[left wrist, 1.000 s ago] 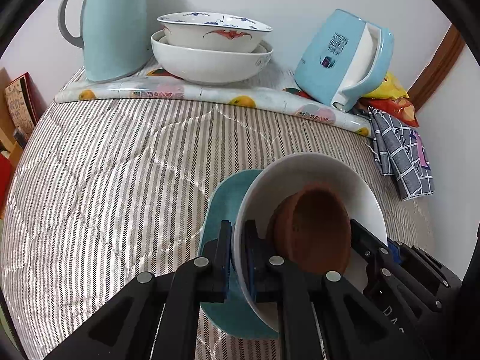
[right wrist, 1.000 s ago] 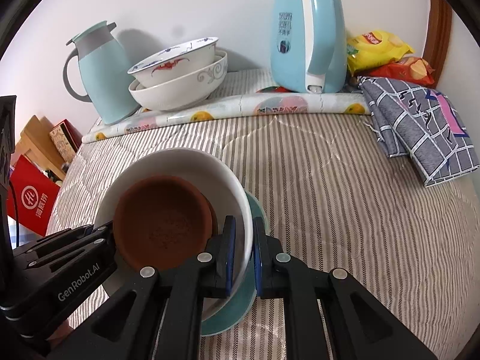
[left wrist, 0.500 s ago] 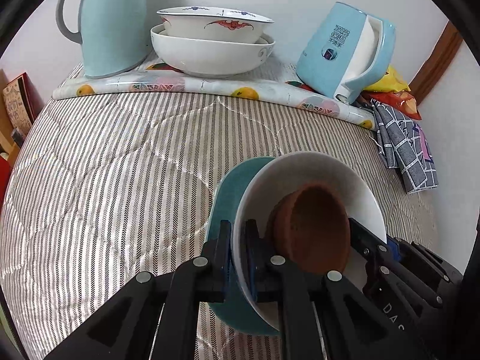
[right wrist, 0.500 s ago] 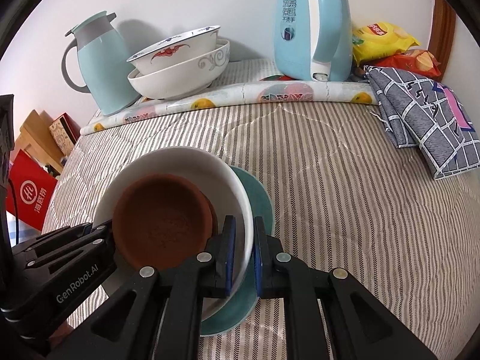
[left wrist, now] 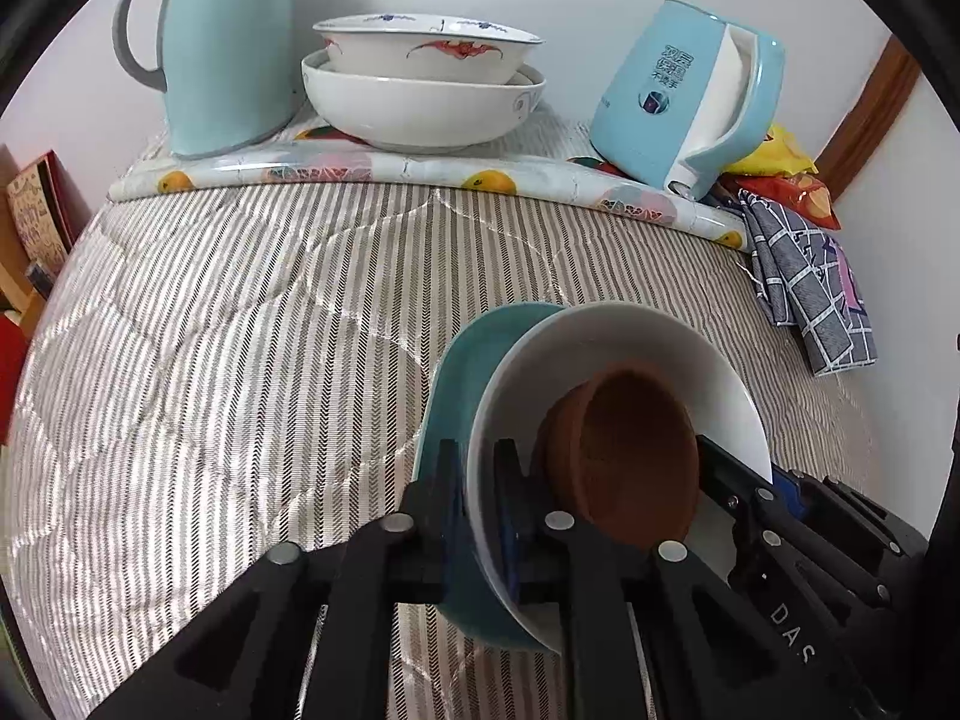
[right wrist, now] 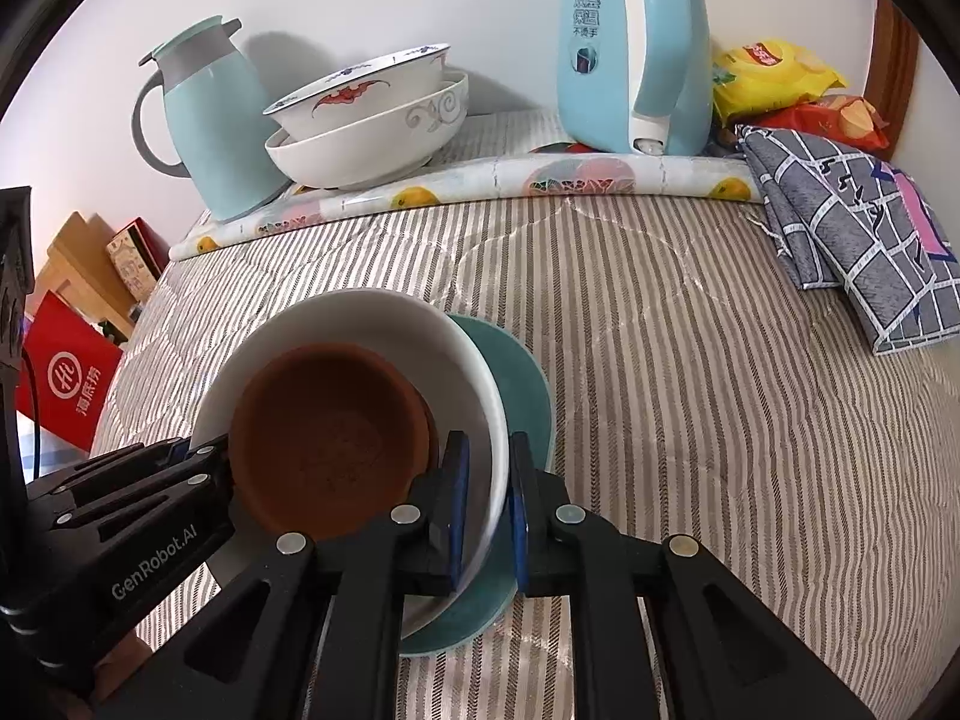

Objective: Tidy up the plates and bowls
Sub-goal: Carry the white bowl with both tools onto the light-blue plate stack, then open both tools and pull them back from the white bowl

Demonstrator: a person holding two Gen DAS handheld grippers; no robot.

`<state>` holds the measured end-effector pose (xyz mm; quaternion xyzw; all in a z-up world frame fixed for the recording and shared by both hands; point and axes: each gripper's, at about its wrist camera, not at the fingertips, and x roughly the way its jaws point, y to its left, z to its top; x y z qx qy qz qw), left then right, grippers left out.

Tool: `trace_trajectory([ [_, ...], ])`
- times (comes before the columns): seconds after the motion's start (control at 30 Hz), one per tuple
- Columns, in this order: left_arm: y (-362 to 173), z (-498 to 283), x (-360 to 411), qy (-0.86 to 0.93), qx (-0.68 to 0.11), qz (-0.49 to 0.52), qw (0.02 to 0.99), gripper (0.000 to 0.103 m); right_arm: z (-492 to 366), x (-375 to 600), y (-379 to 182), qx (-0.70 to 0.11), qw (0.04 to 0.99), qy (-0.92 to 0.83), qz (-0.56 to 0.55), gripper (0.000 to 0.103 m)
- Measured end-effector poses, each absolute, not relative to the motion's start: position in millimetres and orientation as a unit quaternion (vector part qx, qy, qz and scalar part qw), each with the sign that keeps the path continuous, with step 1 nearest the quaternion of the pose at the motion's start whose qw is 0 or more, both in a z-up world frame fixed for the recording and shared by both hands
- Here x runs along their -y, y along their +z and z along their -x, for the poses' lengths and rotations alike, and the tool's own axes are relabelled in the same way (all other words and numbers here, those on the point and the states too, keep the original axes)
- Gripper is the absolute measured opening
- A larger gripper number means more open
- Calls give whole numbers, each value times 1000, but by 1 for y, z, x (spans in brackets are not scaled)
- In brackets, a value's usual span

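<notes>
Since the nested stack already rests on the near part of the striped quilt [left wrist: 240, 360], the step in hand seems to be the release. On the quilt lies the teal plate [left wrist: 462, 372], on it the white bowl [left wrist: 600, 342], and inside that the brown bowl [left wrist: 630, 450]. The left gripper [left wrist: 477, 474] has just been opening, with the white rim loose between its narrow fingers, a wider gap than a second earlier. The right gripper [right wrist: 486, 468] pinches the opposite rim. Next, both must let go and back off without tipping the bowl.

Thermos [left wrist: 225, 48]; kettle [left wrist: 684, 96]; checked cloth [left wrist: 810, 294]
</notes>
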<state>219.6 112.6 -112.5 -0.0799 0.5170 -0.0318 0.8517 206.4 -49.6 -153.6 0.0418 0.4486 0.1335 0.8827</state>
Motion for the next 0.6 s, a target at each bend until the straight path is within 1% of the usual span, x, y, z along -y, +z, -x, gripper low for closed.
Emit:
trace_trajectory([
  [0.17, -102, -211, -112, -19, -505, 67, 860, 22, -199, 51, -146, -442, 886, 136, -36, 15],
  [0.23, -98, -207, -112, -13, -501, 64, 863, 23, -194, 53, -141, -438, 888, 137, -36, 22],
  [0.37, -87, -196, -113, -7, -495, 65, 867, 25, -182, 57, -129, -426, 893, 139, -33, 29],
  [0.43, -82, -190, -112, -8, -491, 66, 869, 25, -172, 60, -121, -417, 898, 136, -27, 37],
  [0.6, -65, -170, -102, -10, -474, 64, 878, 26, -147, 72, -105, -393, 911, 123, -16, 45],
])
